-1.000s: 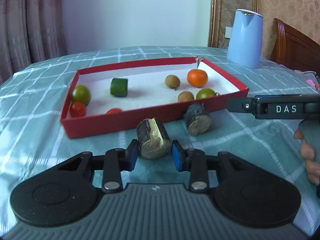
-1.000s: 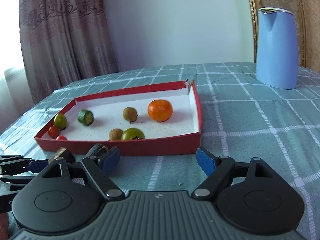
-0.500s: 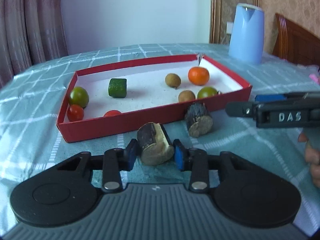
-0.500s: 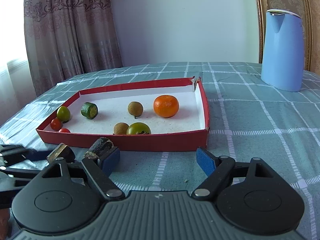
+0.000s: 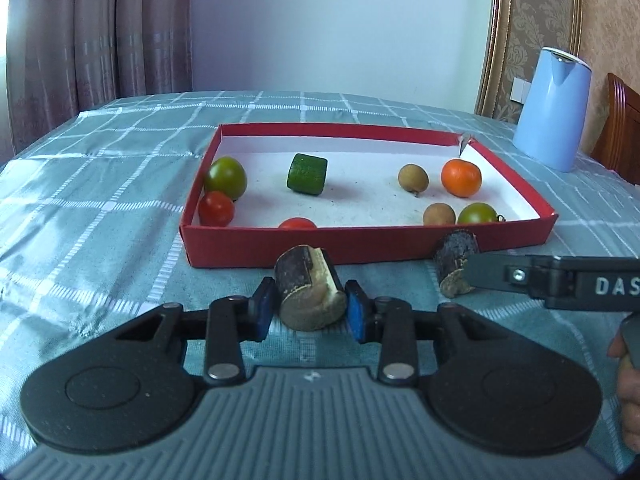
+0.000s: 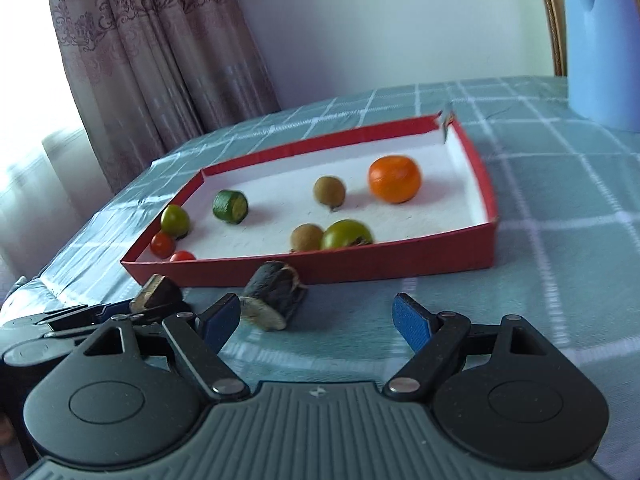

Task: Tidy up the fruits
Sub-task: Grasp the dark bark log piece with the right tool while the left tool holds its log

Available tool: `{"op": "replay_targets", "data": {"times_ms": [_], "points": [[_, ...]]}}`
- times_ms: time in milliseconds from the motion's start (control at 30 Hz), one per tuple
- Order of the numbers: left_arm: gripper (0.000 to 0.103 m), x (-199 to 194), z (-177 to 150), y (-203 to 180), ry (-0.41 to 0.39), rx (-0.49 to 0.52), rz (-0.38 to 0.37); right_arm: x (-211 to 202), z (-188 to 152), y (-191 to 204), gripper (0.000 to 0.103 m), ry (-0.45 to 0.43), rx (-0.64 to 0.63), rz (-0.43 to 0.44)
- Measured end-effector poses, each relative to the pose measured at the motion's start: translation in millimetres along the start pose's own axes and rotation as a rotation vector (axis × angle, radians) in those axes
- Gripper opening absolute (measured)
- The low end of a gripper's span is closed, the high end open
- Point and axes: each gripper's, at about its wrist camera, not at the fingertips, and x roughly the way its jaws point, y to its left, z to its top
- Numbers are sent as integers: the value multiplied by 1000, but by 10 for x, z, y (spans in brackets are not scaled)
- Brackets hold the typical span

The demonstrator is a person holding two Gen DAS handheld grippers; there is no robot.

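Note:
My left gripper [image 5: 310, 311] is shut on a short dark cane piece [image 5: 310, 292], its blue pads against both sides, just in front of the red box [image 5: 360, 246]. A second dark cane piece [image 6: 274, 294] lies on the cloth against the box's front wall. My right gripper [image 6: 318, 314] stands open around it without touching, the piece close to its left finger. The box holds an orange [image 5: 461, 178], a cucumber chunk [image 5: 307, 174], two longans, green tomatoes [image 5: 225, 178] and red tomatoes [image 5: 216, 209]. In the right wrist view my left gripper [image 6: 132, 310] shows at lower left.
A blue kettle [image 5: 552, 108] stands on the table at the back right, beyond the box. A checked teal cloth [image 5: 100, 200] covers the table. Curtains hang behind on the left, and a wooden chair back [image 5: 624, 128] shows at the far right. A hand [image 5: 628, 392] holds the right gripper's handle.
The right gripper has rolled and edged left, so the second cane piece now lies between its fingers. The left gripper kept its grip on its piece and turned a little.

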Motion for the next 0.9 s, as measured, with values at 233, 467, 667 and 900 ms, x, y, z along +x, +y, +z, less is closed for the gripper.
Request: {"op": "replay_targets", "data": {"times_ms": [233, 467, 667, 900], "points": [[34, 1, -2, 19, -1, -12, -9, 192, 28, 202, 85, 0, -57, -84], [33, -5, -5, 36, -1, -25, -17, 247, 13, 279, 84, -4, -107, -134], [34, -3, -9, 33, -1, -22, -15, 220, -13, 298, 67, 0, -150, -132], [34, 1, -9, 29, -1, -23, -15, 190, -62, 383, 39, -4, -217, -116]]}}
